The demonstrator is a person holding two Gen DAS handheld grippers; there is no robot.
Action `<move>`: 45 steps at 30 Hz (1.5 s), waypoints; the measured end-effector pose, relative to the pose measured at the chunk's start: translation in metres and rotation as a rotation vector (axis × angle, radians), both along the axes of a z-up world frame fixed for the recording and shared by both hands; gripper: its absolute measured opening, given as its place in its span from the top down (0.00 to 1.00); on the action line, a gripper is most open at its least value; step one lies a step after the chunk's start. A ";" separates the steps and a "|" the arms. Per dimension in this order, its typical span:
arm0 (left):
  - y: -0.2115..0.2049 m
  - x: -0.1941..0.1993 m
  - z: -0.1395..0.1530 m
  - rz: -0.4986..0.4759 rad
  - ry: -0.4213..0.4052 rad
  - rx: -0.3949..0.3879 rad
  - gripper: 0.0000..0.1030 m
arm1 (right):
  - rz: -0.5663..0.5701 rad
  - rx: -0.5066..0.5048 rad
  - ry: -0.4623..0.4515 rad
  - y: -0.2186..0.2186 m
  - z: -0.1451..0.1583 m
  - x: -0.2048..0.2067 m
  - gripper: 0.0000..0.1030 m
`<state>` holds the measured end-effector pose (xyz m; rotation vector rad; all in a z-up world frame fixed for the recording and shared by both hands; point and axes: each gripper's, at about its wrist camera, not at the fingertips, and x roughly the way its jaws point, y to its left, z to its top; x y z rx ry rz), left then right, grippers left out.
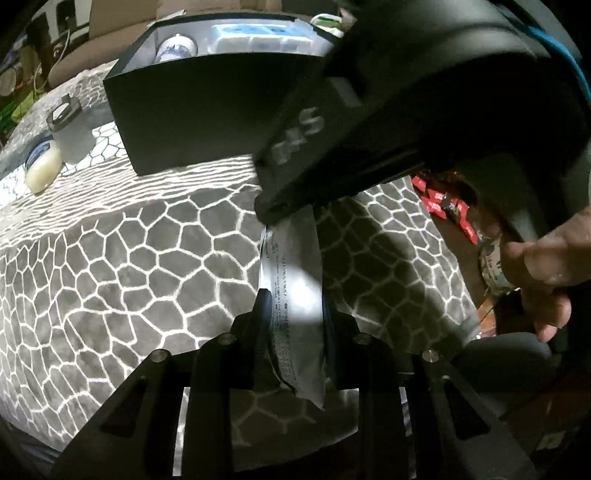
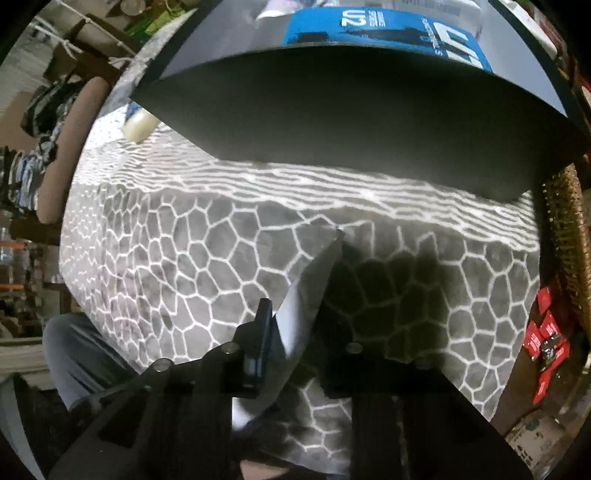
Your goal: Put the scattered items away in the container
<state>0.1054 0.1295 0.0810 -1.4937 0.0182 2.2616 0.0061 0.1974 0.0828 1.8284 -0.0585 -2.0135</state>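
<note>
**Both Grippers Clamp One Sachet Short of the Box**

While you hold the flat white sachet (image 1: pixel 295 295) above the honeycomb-patterned cloth (image 1: pixel 129 277), each gripper has an end of it. Nearest the lens, your left gripper (image 1: pixel 293 314) is clenched on the printed lower end, pads pressing both faces. Your right gripper (image 1: pixel 269 214) pinches the far tip from above, your hand (image 1: pixel 543 273) on its handle. In the right wrist view that gripper (image 2: pixel 295 332) is likewise closed on the packet (image 2: pixel 306 288), which tapers to a point past the fingers. The two-ended hold looks meant to keep a limp, slippery packet taut and off the cloth, or to pass it from one gripper to the other; which, the pictures cannot settle.

Farther back, the black box (image 1: pixel 184 122) stands open-topped on the cloth, well apart from the sachet. Inside it you can see a white bottle (image 1: pixel 176 47) and a blue-and-white pack (image 1: pixel 255 38); the right view adds blue printed packaging (image 2: pixel 388 26) over the near wall (image 2: pixel 351 118).

Left of the box, a grey jar (image 1: pixel 70 133) and a pale oval cake, perhaps soap (image 1: pixel 42 170), sit outside, touching. At right, red wrappers (image 1: pixel 447 206) lie beyond the cloth's edge.
</note>
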 end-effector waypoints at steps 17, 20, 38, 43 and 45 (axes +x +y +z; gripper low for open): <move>-0.041 -0.121 0.135 0.004 0.120 0.159 0.77 | -0.016 -0.085 0.220 -0.018 0.162 -0.097 0.84; -0.044 -0.175 0.139 0.015 0.107 0.181 0.77 | -0.037 -0.073 0.235 -0.028 0.170 -0.153 0.84; -0.033 -0.390 0.049 0.059 -0.031 0.199 0.77 | -0.114 -0.025 0.183 -0.032 0.081 -0.353 0.86; -0.036 -0.403 0.045 0.058 -0.011 0.170 0.77 | -0.098 -0.018 0.190 -0.039 0.074 -0.362 0.86; -0.040 -0.404 0.037 0.070 -0.018 0.170 0.77 | -0.080 0.010 0.204 -0.045 0.072 -0.360 0.86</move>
